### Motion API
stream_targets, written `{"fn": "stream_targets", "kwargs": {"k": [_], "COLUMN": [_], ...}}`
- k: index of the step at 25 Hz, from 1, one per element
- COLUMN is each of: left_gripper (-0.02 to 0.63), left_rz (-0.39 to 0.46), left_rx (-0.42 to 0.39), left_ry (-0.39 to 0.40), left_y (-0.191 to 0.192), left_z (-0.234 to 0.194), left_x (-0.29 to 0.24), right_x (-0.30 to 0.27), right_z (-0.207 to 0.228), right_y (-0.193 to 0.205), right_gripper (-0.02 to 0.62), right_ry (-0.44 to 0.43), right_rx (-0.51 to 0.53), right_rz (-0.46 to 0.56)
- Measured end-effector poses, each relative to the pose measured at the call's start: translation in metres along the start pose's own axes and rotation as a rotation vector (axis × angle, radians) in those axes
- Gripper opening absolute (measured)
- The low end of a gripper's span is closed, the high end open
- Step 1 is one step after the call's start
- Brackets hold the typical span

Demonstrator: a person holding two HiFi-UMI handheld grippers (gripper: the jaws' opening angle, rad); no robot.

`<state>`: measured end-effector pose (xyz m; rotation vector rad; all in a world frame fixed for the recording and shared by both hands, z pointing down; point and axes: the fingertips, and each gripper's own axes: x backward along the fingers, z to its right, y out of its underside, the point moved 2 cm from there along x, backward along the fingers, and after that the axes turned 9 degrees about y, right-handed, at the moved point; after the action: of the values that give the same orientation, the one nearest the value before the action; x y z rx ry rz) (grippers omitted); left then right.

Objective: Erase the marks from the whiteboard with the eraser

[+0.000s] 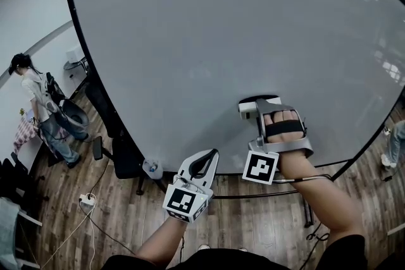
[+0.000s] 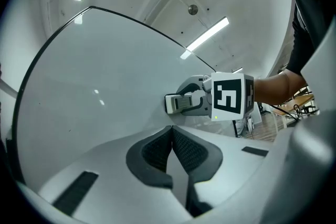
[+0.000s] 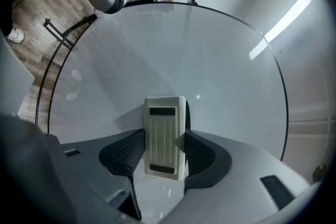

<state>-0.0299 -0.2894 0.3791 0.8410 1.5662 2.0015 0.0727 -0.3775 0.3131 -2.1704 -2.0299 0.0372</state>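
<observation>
While the right gripper [image 1: 262, 112] clamps the eraser [image 3: 165, 135] lengthwise between its jaws, pressed against the whiteboard [image 1: 221, 41] near its lower edge, the left gripper [image 1: 201, 164] hangs pinched shut and empty just below-left, farther from the board.

You have one whiteboard [image 1: 221, 41], one eraser [image 3: 165, 134], two grippers, the left gripper [image 2: 172, 136] and the right gripper [image 1: 269, 112], and one bystander [image 1: 38, 104] left of the whiteboard.

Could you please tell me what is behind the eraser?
The whiteboard, which looks clean around the eraser. Any mark directly behind the eraser is covered.
</observation>
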Motion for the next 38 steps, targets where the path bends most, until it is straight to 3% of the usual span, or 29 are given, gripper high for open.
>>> {"fn": "stream_targets", "kwargs": {"k": [9, 18, 22, 31, 34, 38], "left_gripper": [0.018, 0.018, 0.018, 0.018, 0.018, 0.018], "left_rz": [0.0, 0.003, 0.002, -0.007, -0.008, -0.013], "left_rx": [0.0, 0.002, 0.002, 0.009, 0.018, 0.022], "left_ry": [-0.007, -0.011, -0.019, -0.011, -0.013, -0.007], "left_y": [-0.002, -0.003, -0.003, 0.0, 0.002, 0.004], "left_z": [0.002, 0.003, 0.005, 0.009, 0.01, 0.017], "left_x": [0.004, 0.008, 0.011, 0.01, 0.01, 0.007], "right_x": [0.001, 0.01, 0.034, 0.095, 0.108, 0.125], "right_z": [-0.037, -0.03, -0.014, 0.018, 0.014, -0.009], "right_y": [-0.006, -0.004, 0.012, 0.042, 0.05, 0.058], "right_gripper": [0.256, 0.256, 0.256, 0.256, 0.256, 0.256], "right_ry": [-0.052, -0.086, -0.029, 0.055, 0.062, 0.047], "right_rx": [-0.037, -0.101, -0.143, -0.674, -0.837, -1.133], "right_rz": [0.01, 0.047, 0.075, 0.107, 0.111, 0.11]}}
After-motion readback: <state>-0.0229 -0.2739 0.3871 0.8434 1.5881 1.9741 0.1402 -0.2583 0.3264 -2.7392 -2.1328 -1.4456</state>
